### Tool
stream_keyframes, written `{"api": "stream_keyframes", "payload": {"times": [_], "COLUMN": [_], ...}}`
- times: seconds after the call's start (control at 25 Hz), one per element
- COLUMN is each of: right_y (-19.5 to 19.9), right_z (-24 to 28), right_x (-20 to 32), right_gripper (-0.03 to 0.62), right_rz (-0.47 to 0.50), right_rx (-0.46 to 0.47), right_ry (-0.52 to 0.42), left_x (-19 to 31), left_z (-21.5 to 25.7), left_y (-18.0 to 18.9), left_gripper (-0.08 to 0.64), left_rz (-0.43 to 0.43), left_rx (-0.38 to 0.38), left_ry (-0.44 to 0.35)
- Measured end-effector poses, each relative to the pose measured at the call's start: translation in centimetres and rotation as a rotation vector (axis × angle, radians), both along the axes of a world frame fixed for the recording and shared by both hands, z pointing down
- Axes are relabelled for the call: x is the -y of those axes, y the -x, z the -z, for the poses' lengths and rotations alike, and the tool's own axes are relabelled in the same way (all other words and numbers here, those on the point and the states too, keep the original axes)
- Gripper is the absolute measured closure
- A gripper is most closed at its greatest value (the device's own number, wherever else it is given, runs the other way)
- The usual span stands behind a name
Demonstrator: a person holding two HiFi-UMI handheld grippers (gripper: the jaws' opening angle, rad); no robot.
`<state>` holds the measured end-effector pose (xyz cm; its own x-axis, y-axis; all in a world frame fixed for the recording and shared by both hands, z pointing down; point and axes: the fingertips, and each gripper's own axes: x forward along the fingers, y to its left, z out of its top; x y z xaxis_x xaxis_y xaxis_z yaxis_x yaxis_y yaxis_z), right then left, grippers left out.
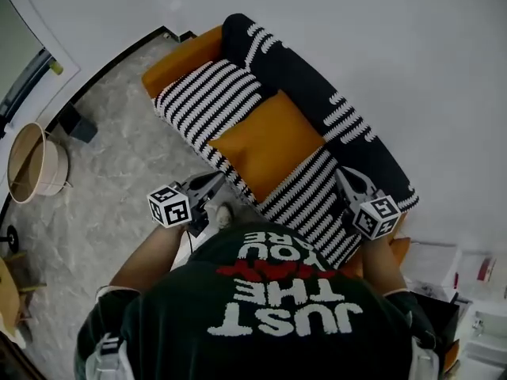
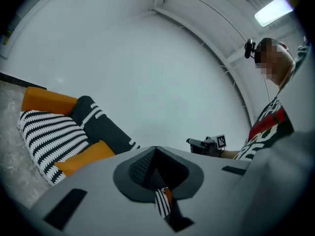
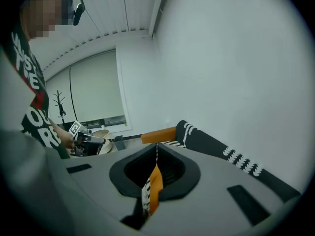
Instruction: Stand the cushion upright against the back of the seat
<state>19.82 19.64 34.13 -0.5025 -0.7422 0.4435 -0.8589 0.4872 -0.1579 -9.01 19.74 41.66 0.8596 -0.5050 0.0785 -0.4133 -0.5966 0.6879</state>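
Observation:
A long cushion (image 1: 269, 145), black-and-white striped with an orange middle panel, lies across the seat of a sofa with a black back (image 1: 333, 93) and an orange armrest (image 1: 181, 58). My left gripper (image 1: 215, 187) is at the cushion's near edge, shut on a fold of striped and orange fabric (image 2: 162, 203). At the cushion's right end, close to the sofa back, my right gripper (image 1: 346, 179) is likewise shut on a pinch of orange and striped fabric (image 3: 152, 188). Both sets of jaws meet at their tips in the left gripper (image 2: 156, 149) and right gripper (image 3: 157, 144) views.
A round woven basket (image 1: 36, 165) and a small dark box (image 1: 79, 123) stand on the marble floor left of the sofa. A white wall runs behind the sofa. Boxes and clutter (image 1: 467, 279) sit at the lower right. The person's torso fills the bottom of the head view.

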Motion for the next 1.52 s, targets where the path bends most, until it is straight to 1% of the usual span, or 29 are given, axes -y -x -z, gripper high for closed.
{"api": "stream_keyframes", "payload": {"times": [0.16,0.28,0.36,0.44,0.56,0.72,0.8,0.92,1.04,1.2,1.28,1.32,1.36,1.44,1.52], "right_y": [0.7,0.5,0.0,-0.2,-0.1,-0.2,-0.7,-1.2,-1.6,-1.2,-1.3,-1.4,-1.5,-1.7,-2.1], "right_z": [-0.5,-2.2,-3.9,-5.7,-7.5,-9.8,-11.7,-15.1,-18.8,-23.6,-25.9,-26.9,-27.7,-29.1,-30.8], "right_x": [5.2,8.0,9.6,11.3,13.7,16.0,16.8,18.0,19.1,19.2,18.8,18.6,18.3,17.7,16.8], "right_gripper": [0.569,0.569,0.569,0.569,0.569,0.569,0.569,0.569,0.568,0.568,0.568,0.569,0.568,0.568,0.568], "right_rz": [0.001,0.015,0.034,0.063,0.123,0.204,0.23,0.257,0.267,0.294,0.305,0.309,0.312,0.316,0.319], "right_rx": [-0.031,-0.03,-0.023,-0.015,-0.008,-0.021,-0.018,-0.015,-0.007,0.01,0.023,0.03,0.035,0.04,0.045], "right_ry": [0.001,0.022,0.037,0.058,0.102,0.141,0.165,0.2,0.222,0.258,0.281,0.293,0.304,0.326,0.352], "left_x": [3.6,4.9,5.3,5.5,5.9,7.0,7.6,9.0,10.7,11.1,11.2,11.3,11.6,12.3,13.3], "left_z": [-2.4,-5.0,-7.4,-9.9,-12.9,-17.3,-20.3,-25.6,-31.2,-38.8,-41.3,-42.2,-42.9,-44.1,-45.9], "left_y": [0.4,-0.5,-1.5,-2.2,-2.8,-4.3,-5.3,-5.8,-6.1,-6.6,-7.4,-8.0,-8.7,-10.3,-11.3], "left_gripper": [0.552,0.552,0.552,0.552,0.551,0.541,0.474,0.378,0.266,0.115,0.021,-0.015,-0.034,-0.034,-0.034], "left_rz": [-0.01,-0.003,-0.001,0.013,0.059,0.093,0.129,0.234,0.307,0.349,0.354,0.354,0.349,0.337,0.344], "left_rx": [0.001,0.0,0.015,0.035,0.054,0.086,0.067,0.016,0.014,0.035,0.018,0.004,-0.007,-0.017,-0.016], "left_ry": [0.066,0.133,0.179,0.229,0.314,0.395,0.448,0.536,0.597,0.731,0.775,0.785,0.788,0.79,0.798]}}
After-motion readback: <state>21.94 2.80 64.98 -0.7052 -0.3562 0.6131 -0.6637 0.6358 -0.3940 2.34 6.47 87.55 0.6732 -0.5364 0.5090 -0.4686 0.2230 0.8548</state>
